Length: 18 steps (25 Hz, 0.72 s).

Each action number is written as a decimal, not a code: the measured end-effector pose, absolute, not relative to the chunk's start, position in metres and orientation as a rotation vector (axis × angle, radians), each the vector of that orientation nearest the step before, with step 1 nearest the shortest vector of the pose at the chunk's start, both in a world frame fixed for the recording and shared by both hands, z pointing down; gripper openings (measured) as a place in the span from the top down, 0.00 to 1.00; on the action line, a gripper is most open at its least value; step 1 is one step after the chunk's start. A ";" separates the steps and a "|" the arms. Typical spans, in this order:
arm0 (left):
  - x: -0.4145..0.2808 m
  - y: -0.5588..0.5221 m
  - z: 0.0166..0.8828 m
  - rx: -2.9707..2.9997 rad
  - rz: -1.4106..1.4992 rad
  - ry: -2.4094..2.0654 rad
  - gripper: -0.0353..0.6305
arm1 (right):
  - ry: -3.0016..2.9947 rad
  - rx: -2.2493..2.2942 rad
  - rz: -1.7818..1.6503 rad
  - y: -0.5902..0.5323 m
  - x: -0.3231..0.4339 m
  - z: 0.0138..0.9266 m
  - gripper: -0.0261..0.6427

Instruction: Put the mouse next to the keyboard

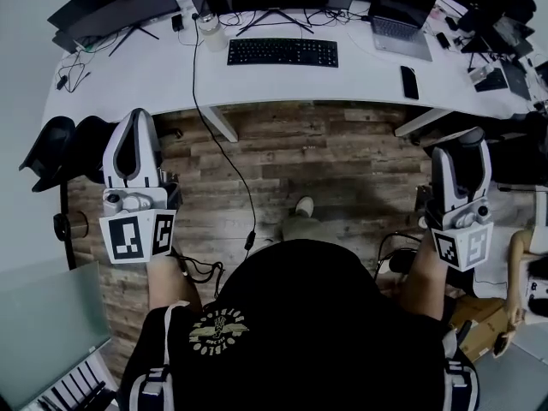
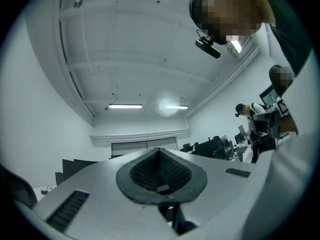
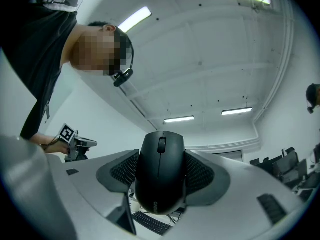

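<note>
The right hand-held gripper [image 1: 461, 148] grasps a black mouse [image 3: 160, 176]. The left hand-held gripper [image 2: 161, 171] is clenched, empty. A keyboard [image 1: 282, 52] lies top centre on the tabletop [image 1: 360, 67].

The mouse [image 3: 160, 171] is matte black with small pale lettering near one end. The keyboard [image 1: 282, 52] is black and the desk [image 1: 145, 80] white. The left gripper [image 1: 134, 139] and right gripper [image 1: 461, 157] have pale grey shells. Each marker cube [image 1: 137, 236] shows black squares on white. The pads [image 3: 122, 169] are dark grey with a fine grid texture. The floor [image 1: 342, 161] shows brown-grey wood planks. The shirt [image 1: 308, 332] is black with a pale round emblem.
</note>
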<state>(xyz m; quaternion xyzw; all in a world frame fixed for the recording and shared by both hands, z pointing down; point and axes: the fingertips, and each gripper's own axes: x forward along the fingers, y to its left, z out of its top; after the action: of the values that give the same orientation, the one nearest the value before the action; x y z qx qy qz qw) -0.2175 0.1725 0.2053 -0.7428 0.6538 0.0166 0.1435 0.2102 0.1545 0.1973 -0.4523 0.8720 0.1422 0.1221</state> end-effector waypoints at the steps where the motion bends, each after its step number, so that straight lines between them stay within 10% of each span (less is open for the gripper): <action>1: -0.213 0.166 0.205 -2.142 0.043 1.881 0.94 | 2.543 -1.318 0.412 0.149 0.214 0.198 0.53; 18: -0.137 0.084 0.189 -2.179 -0.001 1.810 0.94 | 2.491 -1.366 0.354 0.074 0.294 0.219 0.53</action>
<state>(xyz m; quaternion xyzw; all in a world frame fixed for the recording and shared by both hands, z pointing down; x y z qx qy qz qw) -0.1366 0.0839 0.1890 -0.7600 0.6313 -0.0005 0.1541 0.2936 0.0737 0.2194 -0.4724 0.8617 0.1226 0.1387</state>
